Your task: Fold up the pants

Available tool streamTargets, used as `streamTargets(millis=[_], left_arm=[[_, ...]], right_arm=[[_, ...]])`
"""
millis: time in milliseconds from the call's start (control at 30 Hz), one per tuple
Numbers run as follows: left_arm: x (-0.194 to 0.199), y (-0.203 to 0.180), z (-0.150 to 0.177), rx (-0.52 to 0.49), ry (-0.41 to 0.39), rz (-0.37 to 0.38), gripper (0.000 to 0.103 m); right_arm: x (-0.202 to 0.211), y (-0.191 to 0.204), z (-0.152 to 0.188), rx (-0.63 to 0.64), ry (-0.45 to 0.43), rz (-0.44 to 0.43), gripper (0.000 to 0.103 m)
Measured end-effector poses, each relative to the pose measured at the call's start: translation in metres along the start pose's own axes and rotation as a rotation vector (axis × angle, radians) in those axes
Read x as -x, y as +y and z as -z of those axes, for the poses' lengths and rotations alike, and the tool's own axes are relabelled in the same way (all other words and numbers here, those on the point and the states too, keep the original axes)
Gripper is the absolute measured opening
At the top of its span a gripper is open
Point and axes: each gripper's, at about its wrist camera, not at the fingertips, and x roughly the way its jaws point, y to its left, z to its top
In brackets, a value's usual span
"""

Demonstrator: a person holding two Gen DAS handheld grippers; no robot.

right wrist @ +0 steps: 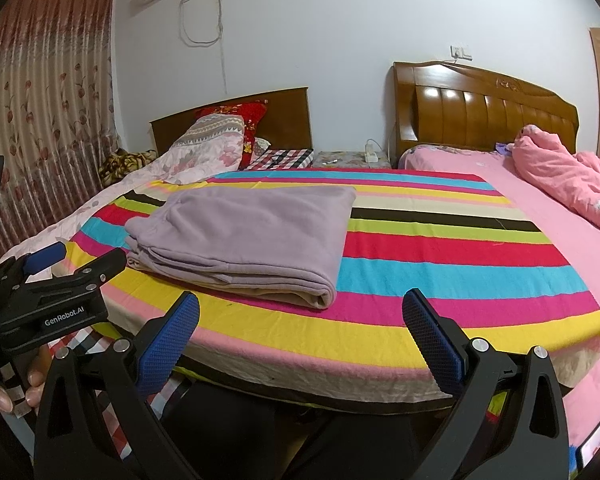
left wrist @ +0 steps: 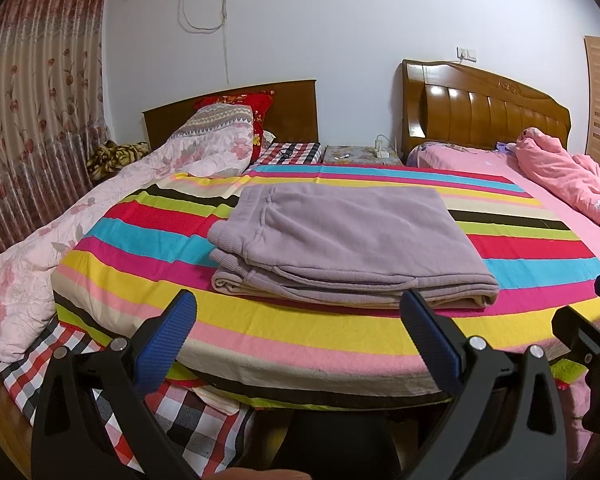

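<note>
The lilac fleece pants [left wrist: 340, 240] lie folded into a flat, layered rectangle on the striped bedspread [left wrist: 300, 332], with the ribbed waistband and cuffs stacked at the left end and the folded edge toward the near right corner. A beige lining shows along the near edge of the stack.

The left gripper [left wrist: 300, 320] hangs just off the near edge of the bed, its blue-padded fingers [left wrist: 168, 340] spread wide with nothing between them. The pants sit beyond its tips, centred in its view and apart from both pads.

The right gripper [right wrist: 300, 320] is likewise spread wide and empty, held off the near edge of the bed. From its camera the pants [right wrist: 252, 232] lie farther away and to the left, clear of its fingers [right wrist: 432, 340]. The left gripper [right wrist: 50, 262] shows at the left edge of that view, gripped by a hand [right wrist: 4, 384].

A floral quilt [left wrist: 100, 208] is bunched to the left of the bedspread, and a pink comforter [left wrist: 560, 176] lies far right, near a carved wooden headboard [left wrist: 488, 112].
</note>
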Motion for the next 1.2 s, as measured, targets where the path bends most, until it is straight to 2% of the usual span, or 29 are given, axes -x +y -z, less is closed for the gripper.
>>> streamTargets(millis=[600,1200], left_arm=[[0.001,-0.002,-0.003,0.004,-0.009,-0.004,0.101],[0.011,-0.009,-0.010,-0.014,-0.073,-0.028,0.101]], right_arm=[[0.000,-0.003,-0.001,0.018,-0.006,-0.013,0.098],[-0.001,-0.005,-0.004,0.024,-0.009,-0.019,0.098]])
